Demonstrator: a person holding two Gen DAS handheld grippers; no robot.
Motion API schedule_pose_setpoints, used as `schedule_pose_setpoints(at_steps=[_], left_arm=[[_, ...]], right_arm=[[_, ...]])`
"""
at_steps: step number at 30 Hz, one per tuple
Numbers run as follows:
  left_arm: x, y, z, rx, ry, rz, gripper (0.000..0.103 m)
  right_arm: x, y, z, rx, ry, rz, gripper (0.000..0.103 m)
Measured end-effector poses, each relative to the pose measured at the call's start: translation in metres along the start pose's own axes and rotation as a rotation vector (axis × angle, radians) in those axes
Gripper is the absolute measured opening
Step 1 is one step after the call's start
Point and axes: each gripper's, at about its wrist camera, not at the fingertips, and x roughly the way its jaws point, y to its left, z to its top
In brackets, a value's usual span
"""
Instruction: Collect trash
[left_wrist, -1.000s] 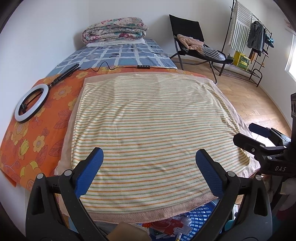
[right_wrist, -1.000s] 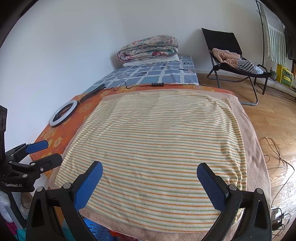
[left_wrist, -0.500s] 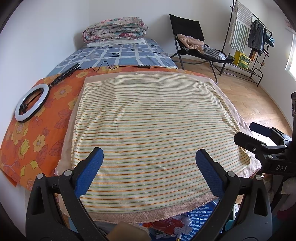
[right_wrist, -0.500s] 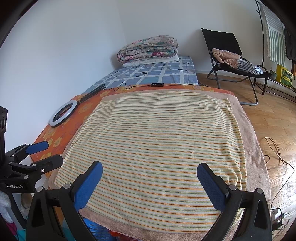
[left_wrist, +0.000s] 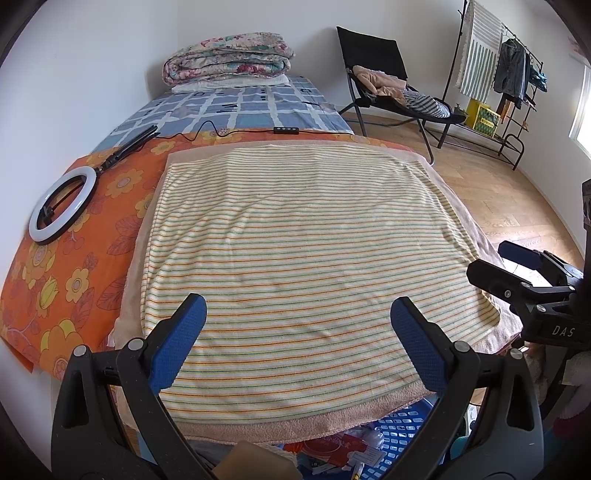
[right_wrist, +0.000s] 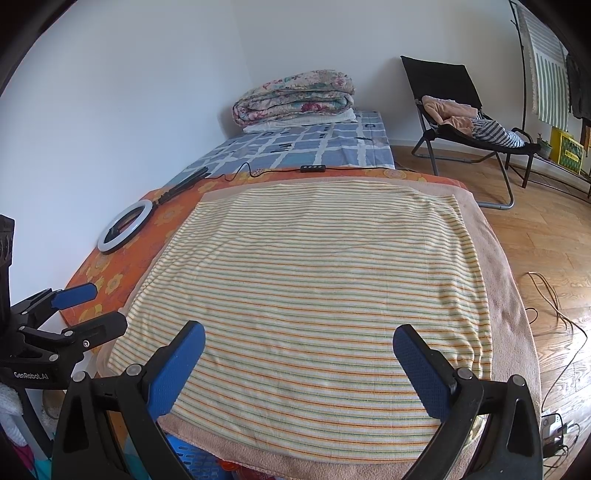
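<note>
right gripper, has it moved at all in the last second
No. In the right wrist view the right gripper sits over the same stripes of the striped towel, and the ring light holds its place in frame.

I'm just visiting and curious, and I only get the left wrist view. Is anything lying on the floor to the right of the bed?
Observer: Yes. The right wrist view shows loose cables trailing over the wooden floor beside the striped towel.
Operator: Anything else down there?
Observer: A small dark plug block lies near the closest corner.
Operator: How does the left gripper look from outside?
Observer: The left gripper is open, with nothing between its jaws.
</note>
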Motion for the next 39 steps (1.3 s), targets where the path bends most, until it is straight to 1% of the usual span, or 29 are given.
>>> schedule_pose_setpoints(at_steps=[29, 39], left_arm=[[-0.0001, -0.0017, 0.0003, 0.002, 0.004, 0.004, 0.102], [0.0031, 0.0038, -0.0061, -0.030, 0.018, -0.009, 0.102]], right_arm=[[0.0025, 0.0001, -0.0019, 0.000, 0.006, 0.002, 0.103], [0.0046, -0.0001, -0.0046, 0.001, 0.012, 0.003, 0.103]])
